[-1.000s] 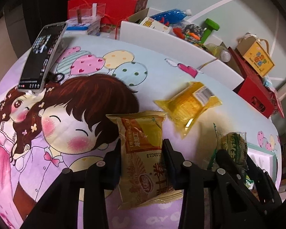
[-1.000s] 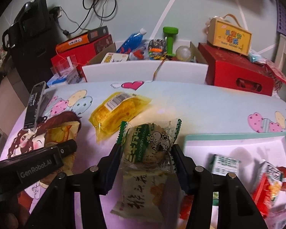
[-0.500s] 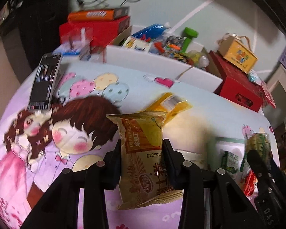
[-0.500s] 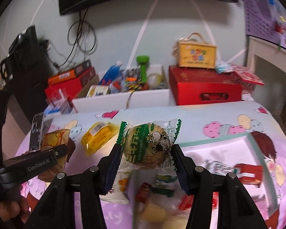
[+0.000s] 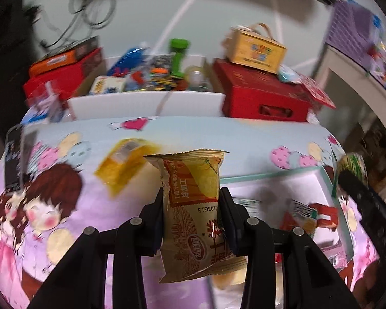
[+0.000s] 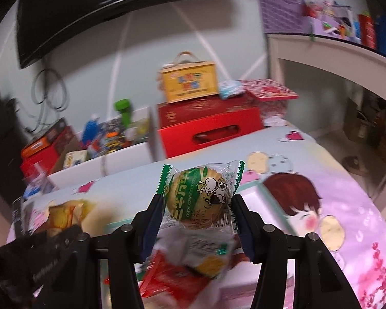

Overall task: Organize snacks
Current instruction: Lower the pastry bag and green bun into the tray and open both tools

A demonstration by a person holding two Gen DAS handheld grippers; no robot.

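My left gripper [image 5: 193,216] is shut on a tan and orange snack packet [image 5: 195,213], held upright above the bed. My right gripper [image 6: 195,206] is shut on a round green biscuit packet with a cow print [image 6: 200,195], held over a white tray with a teal rim [image 6: 267,193]. Inside the tray lie several snack packs, among them a red one [image 6: 175,280] and a white one [image 6: 205,247]. From the left wrist view the tray [image 5: 270,177] sits at the right, and a yellow snack bag [image 5: 126,164] lies loose on the bedsheet. The other gripper [image 5: 365,206] shows at the right edge.
A cartoon-print bedsheet [image 5: 64,193] covers the surface. Behind it stand a white bin of toys [image 5: 146,103], a red box [image 5: 265,95] with a yellow carton [image 5: 257,49] on top, and a phone [image 5: 14,162] at the left edge. A white desk [image 6: 334,51] stands at right.
Both grippers have swung to the right with their packets. The right gripper now hangs over the tray, and the views have tilted up toward the wall.
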